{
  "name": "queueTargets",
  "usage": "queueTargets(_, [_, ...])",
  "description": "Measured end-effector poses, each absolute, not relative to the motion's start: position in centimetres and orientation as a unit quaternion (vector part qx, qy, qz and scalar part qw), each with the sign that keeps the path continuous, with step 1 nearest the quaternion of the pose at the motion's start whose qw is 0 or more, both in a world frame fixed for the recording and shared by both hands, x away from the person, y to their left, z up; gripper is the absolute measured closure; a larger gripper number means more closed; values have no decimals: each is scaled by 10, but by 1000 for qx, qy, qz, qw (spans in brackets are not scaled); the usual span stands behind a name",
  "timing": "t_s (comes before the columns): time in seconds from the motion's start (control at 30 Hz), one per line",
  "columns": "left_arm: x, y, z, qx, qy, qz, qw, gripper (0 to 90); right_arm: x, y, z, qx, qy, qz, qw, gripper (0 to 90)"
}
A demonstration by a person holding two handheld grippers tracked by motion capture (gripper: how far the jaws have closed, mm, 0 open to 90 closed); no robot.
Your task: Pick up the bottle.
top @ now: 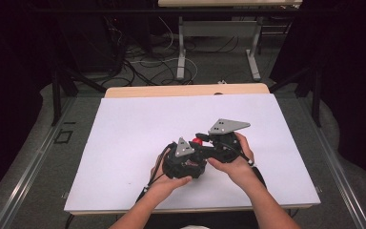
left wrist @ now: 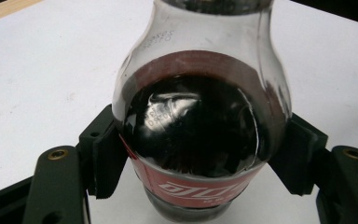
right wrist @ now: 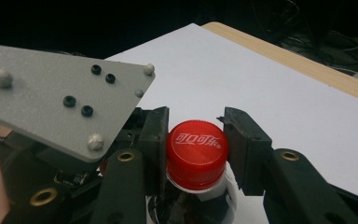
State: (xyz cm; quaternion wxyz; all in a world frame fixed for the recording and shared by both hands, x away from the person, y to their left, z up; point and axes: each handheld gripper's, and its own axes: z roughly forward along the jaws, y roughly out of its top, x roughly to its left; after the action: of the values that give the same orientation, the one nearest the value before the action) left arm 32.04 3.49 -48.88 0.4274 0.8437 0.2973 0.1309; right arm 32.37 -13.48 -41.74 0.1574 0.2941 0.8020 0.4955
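Note:
A small cola bottle (left wrist: 200, 130) with dark drink and a red label stands upright on the white sheet (top: 171, 114). My left gripper (left wrist: 200, 156) is shut on its rounded body, one pad pressing each side. The red cap (right wrist: 196, 151) sits between the pads of my right gripper (right wrist: 196, 140), which is shut on it. In the high view both hands meet near the table's front middle, with the cap (top: 198, 140) showing red between the left gripper (top: 190, 155) and the right gripper (top: 209, 142). The left gripper's grey plate (right wrist: 60, 93) lies close beside the cap.
The wooden table edge (top: 186, 89) runs along the far side of the sheet. Beyond it stand metal table legs (top: 181, 52) and loose cables (top: 138, 67) on the floor. Bare white sheet lies to the left, right and behind the hands.

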Motion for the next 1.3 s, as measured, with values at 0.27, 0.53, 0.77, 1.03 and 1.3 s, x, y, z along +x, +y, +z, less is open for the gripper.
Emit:
queueTargets(0.27, [316, 38, -487, 847, 279, 124, 436, 301, 332, -143, -411, 230, 830, 496, 110, 615])
queueTargets(0.53, [314, 40, -483, 850, 266, 116, 439, 300, 341, -148, -404, 167, 852, 492, 70, 611])
queueTargets(0.77, [317, 41, -482, 838, 291, 123, 445, 300, 324, -137, -404, 233, 825, 494, 142, 511])
queueTargets(1.03, [318, 43, -482, 834, 304, 125, 444, 300, 308, -127, -408, 257, 813, 481, 205, 556])
queueTargets(1.3, [317, 42, -484, 836, 302, 121, 443, 302, 314, -124, -413, 257, 816, 479, 193, 604])
